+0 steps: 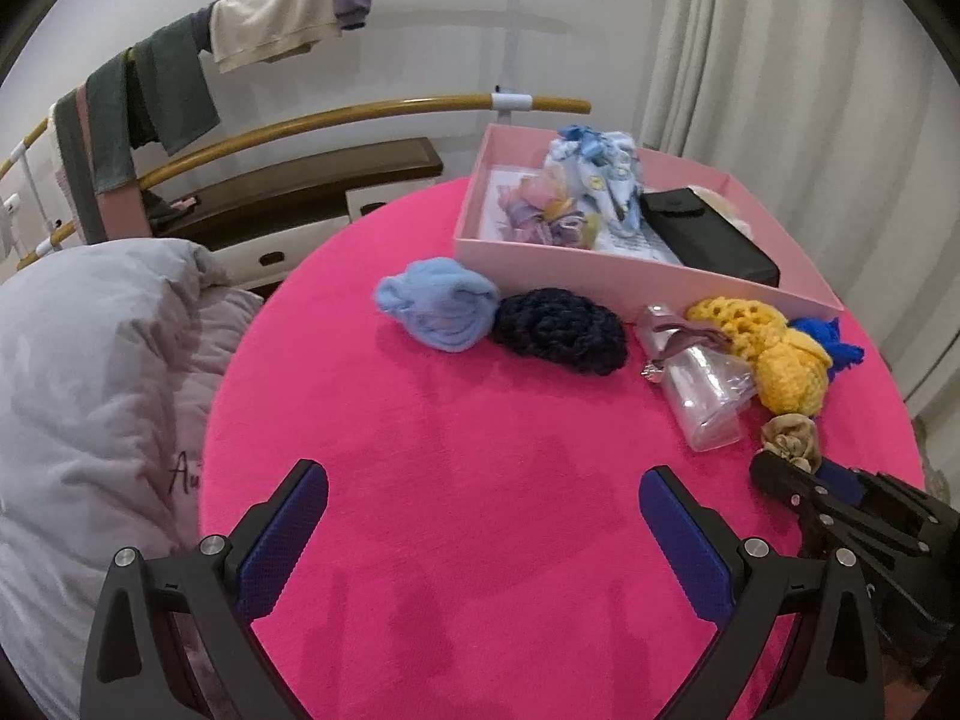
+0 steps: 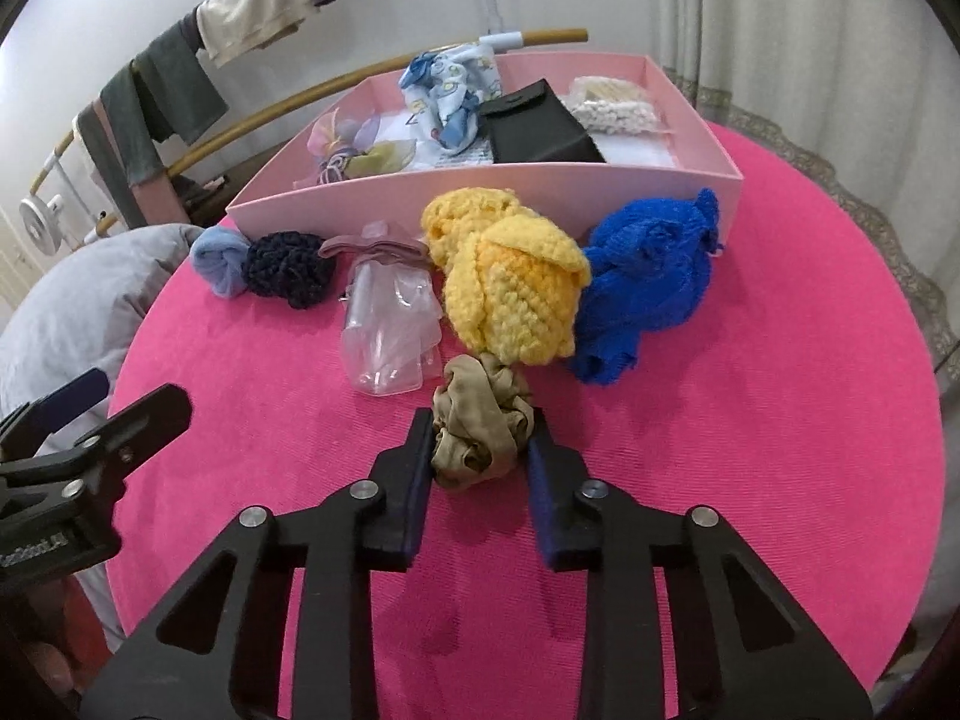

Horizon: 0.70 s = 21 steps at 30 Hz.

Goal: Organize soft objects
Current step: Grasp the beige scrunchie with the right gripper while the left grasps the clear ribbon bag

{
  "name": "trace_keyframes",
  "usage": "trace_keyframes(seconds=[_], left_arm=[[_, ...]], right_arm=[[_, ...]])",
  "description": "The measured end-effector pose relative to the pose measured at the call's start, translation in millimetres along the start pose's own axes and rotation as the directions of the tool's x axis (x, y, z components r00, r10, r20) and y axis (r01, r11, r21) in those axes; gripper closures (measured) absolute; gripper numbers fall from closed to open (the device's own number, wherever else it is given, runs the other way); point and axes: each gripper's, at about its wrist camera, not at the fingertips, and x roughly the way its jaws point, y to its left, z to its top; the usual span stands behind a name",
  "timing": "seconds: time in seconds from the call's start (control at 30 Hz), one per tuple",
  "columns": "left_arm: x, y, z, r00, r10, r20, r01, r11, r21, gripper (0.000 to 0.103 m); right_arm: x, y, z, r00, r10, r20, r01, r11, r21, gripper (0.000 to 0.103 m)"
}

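Observation:
My right gripper (image 2: 480,438) is shut on an olive-tan scrunchie (image 2: 483,420) just above the pink round table (image 2: 750,420); it also shows in the left wrist view (image 1: 791,433). Beyond it lie a yellow crochet piece (image 2: 510,288), a blue knit piece (image 2: 642,288), a clear plastic pouch (image 2: 390,330), a dark navy crochet piece (image 2: 288,267) and a light blue yarn bundle (image 2: 219,261). The pink box (image 2: 540,186) holds a pastel scrunchie (image 2: 354,144), a patterned cloth (image 2: 450,90) and a black pouch (image 2: 540,126). My left gripper (image 1: 483,504) is open and empty over bare table.
A grey duvet (image 1: 90,390) lies left of the table. A rail with hung clothes (image 1: 180,72) stands behind, with a curtain (image 1: 780,48) at the right. A bag of beads (image 2: 612,102) sits in the box's far right corner.

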Motion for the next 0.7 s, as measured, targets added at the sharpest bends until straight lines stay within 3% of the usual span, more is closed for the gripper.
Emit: trace_keyframes(seconds=[0.33, 0.47, 0.67, 0.7], left_arm=[[27.2, -54.6, 13.0, 0.997, -0.073, -0.018, 0.074, 0.994, 0.077, 0.000], [46.9, -74.1, 21.3, 0.997, -0.068, -0.027, 0.071, 0.993, 0.093, 0.001], [79.3, -90.0, 29.5, 0.998, -0.041, -0.048, 0.046, 0.993, 0.110, 0.016], [85.3, -89.0, 29.9, 0.997, -0.042, -0.057, 0.048, 0.994, 0.100, 0.026]], right_arm=[[-15.2, -29.6, -2.3, 1.000, -0.028, 0.005, 0.028, 1.000, 0.015, 0.077], [-20.3, -43.2, -4.2, 1.000, -0.027, 0.014, 0.027, 0.999, 0.031, 0.077], [-24.8, -59.9, -3.3, 0.999, -0.017, 0.029, 0.015, 0.997, 0.070, 0.077], [-25.8, -61.5, -2.9, 0.999, -0.017, 0.032, 0.014, 0.997, 0.073, 0.077]])
